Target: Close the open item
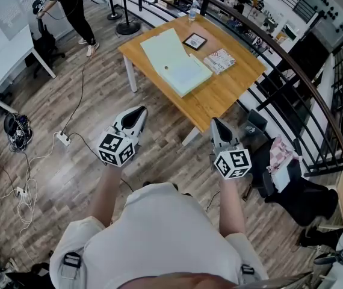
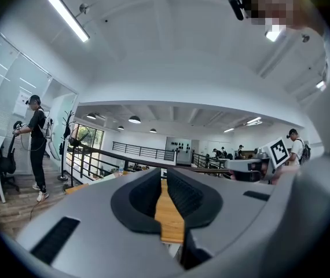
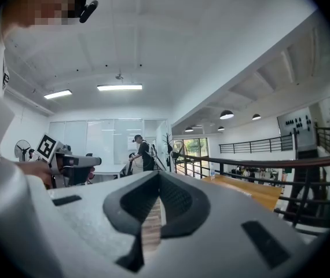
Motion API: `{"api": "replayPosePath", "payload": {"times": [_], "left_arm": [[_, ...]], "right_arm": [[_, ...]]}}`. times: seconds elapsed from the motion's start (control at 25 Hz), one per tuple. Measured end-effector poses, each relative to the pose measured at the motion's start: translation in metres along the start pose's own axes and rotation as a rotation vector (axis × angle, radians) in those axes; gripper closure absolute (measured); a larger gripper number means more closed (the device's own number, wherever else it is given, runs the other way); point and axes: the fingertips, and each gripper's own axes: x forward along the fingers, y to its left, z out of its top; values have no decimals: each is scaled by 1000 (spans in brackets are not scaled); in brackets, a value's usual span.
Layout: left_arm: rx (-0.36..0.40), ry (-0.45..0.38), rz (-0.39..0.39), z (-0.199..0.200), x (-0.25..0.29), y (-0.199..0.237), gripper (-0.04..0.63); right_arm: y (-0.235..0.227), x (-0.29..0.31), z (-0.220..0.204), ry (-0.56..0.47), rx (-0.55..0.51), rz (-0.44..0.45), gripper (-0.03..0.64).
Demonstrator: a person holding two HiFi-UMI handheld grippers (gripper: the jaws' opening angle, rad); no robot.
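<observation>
Pale green, the folder (image 1: 174,62) is seen lying spread open on the wooden worktop (image 1: 234,83), one leaf folded out toward the far left corner and the thicker half lying toward the near edge. It is taken to be the open item named in the task. A small dark-framed picture (image 1: 195,41) and a patterned booklet (image 1: 219,61) lie just beside it, and a bottle (image 1: 193,9) stands at the far edge.

Nothing of the closing can be judged as done. The folder is untouched and both leaves lie flat. Both grippers are held level over the wood floor (image 1: 69,161), on the near side of the worktop and well apart from the folder.

The jaws of the left gripper (image 1: 140,111) are seen barely parted: a thin slit runs between the pads, and only the worktop's wood shows through it. The jaws of the right gripper (image 1: 215,123) are brought together at their tips, with nothing caught between them. No object is held by either.

All of the task is judged to be left: the worktop has to be approached, the outspread leaf has to be caught or got under at its free edge, and it has to be swung over onto the other half until it lies flat. Which leaf is the cover cannot be told for certain from the head view.
</observation>
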Motion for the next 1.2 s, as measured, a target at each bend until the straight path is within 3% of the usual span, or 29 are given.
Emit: {"api": "replayPosePath", "payload": {"times": [0.08,1.2], "left_arm": [[1,-4,-6,1,0,-1,548],[-21,-6,-1,-6,-15,0,440]], "right_arm": [[0,0,-1,4,2,0,614],[13,-5,-11,32,30,8,614]]}}
